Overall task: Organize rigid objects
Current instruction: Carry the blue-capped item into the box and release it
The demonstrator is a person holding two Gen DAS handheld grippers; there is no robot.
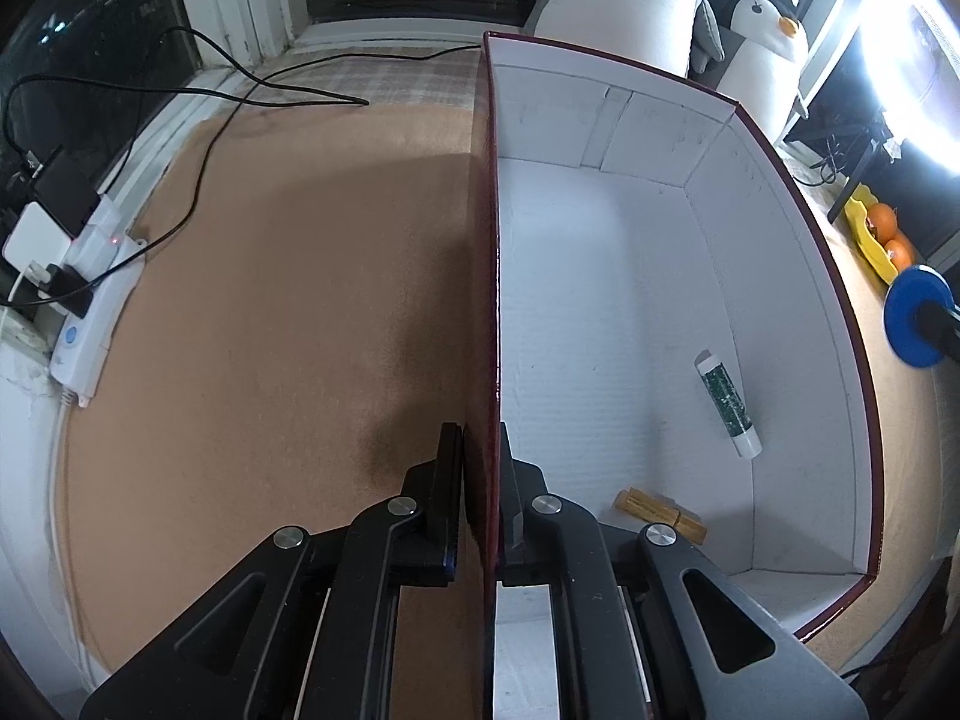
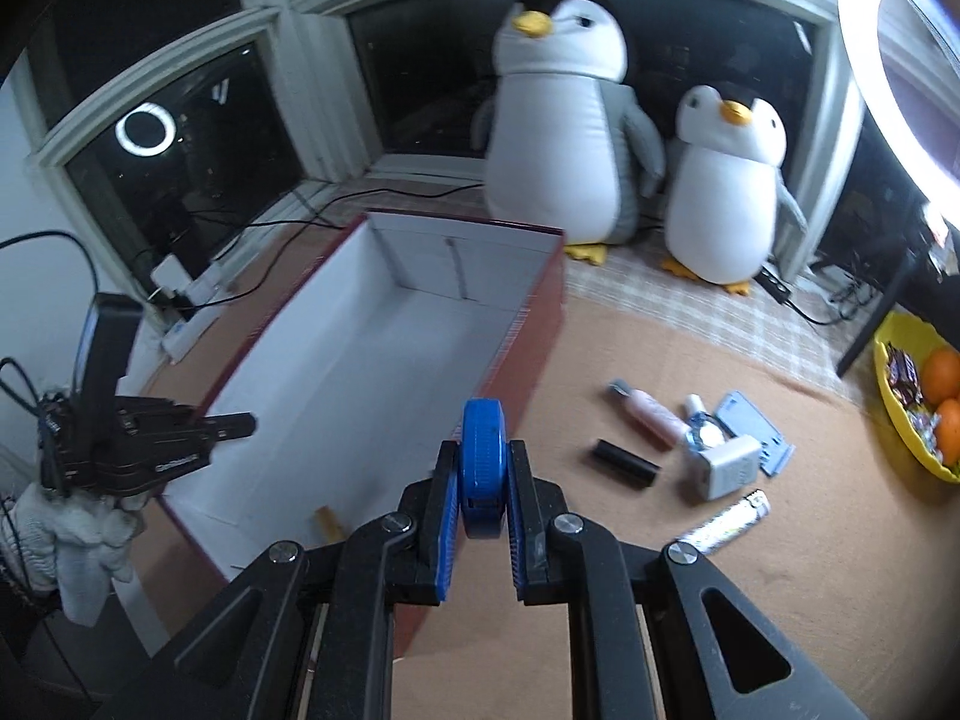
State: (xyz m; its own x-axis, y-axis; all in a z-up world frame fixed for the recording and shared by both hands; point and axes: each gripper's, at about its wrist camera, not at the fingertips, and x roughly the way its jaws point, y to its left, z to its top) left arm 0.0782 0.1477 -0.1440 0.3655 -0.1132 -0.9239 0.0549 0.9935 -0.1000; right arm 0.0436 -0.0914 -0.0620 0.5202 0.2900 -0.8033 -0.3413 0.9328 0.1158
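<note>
A dark red box [image 1: 798, 192] with a white inside lies on the brown mat; it also shows in the right wrist view [image 2: 543, 324]. My left gripper [image 1: 482, 450] is shut on the box's left wall. Inside lie a green and white tube [image 1: 727, 405] and a small tan wooden block [image 1: 660, 513]. My right gripper [image 2: 480, 468] is shut on a blue round disc [image 2: 482, 450], held above the box's near right wall. The disc shows at the right edge of the left wrist view [image 1: 915, 315]. My left gripper also shows in the right wrist view [image 2: 234, 426].
Loose items lie on the mat right of the box: a pink bottle [image 2: 651, 414], a black cylinder [image 2: 624, 462], a white charger [image 2: 726, 468], a blue card [image 2: 756, 432], a silver tube [image 2: 726, 522]. A yellow fruit bowl [image 2: 900, 426], two plush penguins [image 2: 564, 120] and a power strip [image 1: 96, 306] stand around.
</note>
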